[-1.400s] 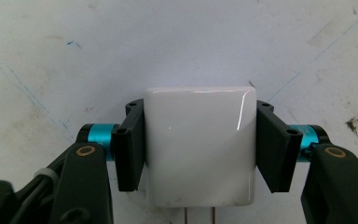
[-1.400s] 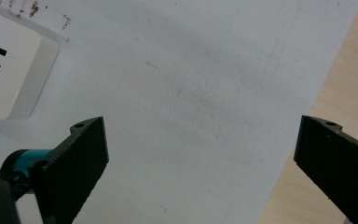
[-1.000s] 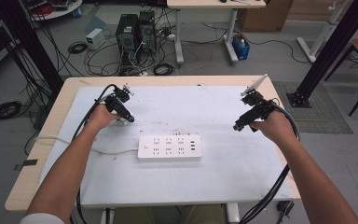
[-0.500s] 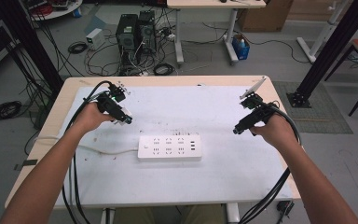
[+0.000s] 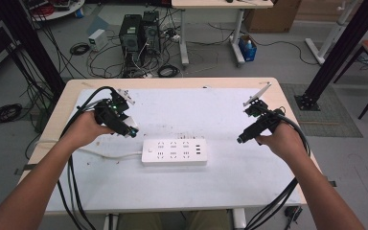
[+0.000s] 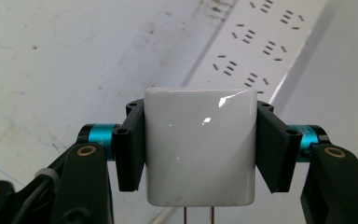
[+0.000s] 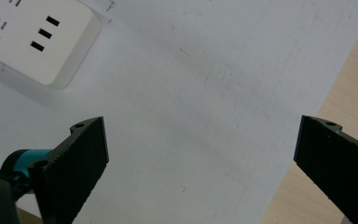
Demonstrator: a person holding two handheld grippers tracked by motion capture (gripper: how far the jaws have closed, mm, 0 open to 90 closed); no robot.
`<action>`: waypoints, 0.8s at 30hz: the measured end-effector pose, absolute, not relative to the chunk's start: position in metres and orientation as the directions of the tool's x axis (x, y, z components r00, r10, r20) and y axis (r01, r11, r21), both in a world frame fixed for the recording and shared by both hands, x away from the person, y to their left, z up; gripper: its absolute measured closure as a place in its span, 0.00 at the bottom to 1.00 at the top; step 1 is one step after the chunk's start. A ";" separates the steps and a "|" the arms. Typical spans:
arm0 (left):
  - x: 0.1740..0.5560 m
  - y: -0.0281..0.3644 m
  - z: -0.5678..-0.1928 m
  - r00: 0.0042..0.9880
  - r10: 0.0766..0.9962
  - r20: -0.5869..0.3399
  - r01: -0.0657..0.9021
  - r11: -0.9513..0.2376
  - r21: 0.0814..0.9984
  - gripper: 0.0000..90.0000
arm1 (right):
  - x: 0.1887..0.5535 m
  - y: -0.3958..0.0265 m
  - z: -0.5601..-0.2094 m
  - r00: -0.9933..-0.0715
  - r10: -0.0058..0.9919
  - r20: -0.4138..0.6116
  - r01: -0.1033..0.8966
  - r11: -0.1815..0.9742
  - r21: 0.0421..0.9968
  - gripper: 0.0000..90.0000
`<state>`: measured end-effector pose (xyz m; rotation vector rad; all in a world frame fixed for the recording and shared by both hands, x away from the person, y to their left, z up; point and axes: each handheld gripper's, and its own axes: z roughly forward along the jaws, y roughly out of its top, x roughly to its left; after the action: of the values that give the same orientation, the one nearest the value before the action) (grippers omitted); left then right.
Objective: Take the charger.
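A white power strip [image 5: 175, 152] lies in the middle of the white-covered table [image 5: 211, 110], its cord running off to the left. My left gripper [image 5: 130, 132] hovers just left of the strip and is shut on a glossy white plug adapter [image 6: 198, 144]. Both pads press on the adapter's sides, and its two metal prongs [image 6: 198, 215] point back toward the camera. The strip's sockets [image 6: 256, 42] show beyond it. My right gripper [image 5: 240, 140] is held to the right of the strip with its jaws wide apart and nothing between them [image 7: 200, 154]. The strip's end with three slots [image 7: 37, 32] shows at the upper left of the right gripper view.
Thick black cables [image 5: 72, 182] trail from both grippers over the near table edge. The wooden table edge [image 7: 349, 93] lies close on the right side of my right gripper. Computer towers [image 5: 139, 33] and loose wires sit on the floor beyond the table.
My left hand has lifted and drawn toward the near side with the adapter, its tip now angled at the strip. The right gripper has drifted slightly toward the strip.
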<state>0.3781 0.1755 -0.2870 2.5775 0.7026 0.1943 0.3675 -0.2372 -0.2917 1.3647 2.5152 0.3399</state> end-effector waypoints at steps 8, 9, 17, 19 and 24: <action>0.349 0.164 -0.276 0.898 0.438 0.026 0.376 -0.798 0.471 0.47 | 0.359 -0.232 -0.295 -0.529 0.843 -0.099 0.778 0.528 0.340 0.02; 0.347 0.163 -0.276 0.899 0.438 0.025 0.374 -0.795 0.477 0.47 | 0.359 -0.231 -0.296 -0.533 0.840 -0.097 0.776 0.531 0.341 0.02; 0.340 0.154 -0.275 0.914 0.405 0.029 0.347 -0.816 0.462 0.47 | 0.360 -0.225 -0.297 -0.547 0.832 -0.095 0.770 0.545 0.333 0.02; 0.340 0.152 -0.276 0.916 0.399 0.032 0.341 -0.821 0.458 0.47 | 0.360 -0.224 -0.296 -0.544 0.833 -0.094 0.770 0.541 0.339 0.02; 0.339 0.149 -0.275 0.921 0.389 0.035 0.331 -0.826 0.457 0.47 | 0.359 -0.224 -0.294 -0.544 0.834 -0.095 0.770 0.541 0.339 0.02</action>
<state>0.3389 0.1485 -0.2749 2.6267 0.5205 0.1746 0.3586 -0.2239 -0.2937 1.3457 2.5344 0.3773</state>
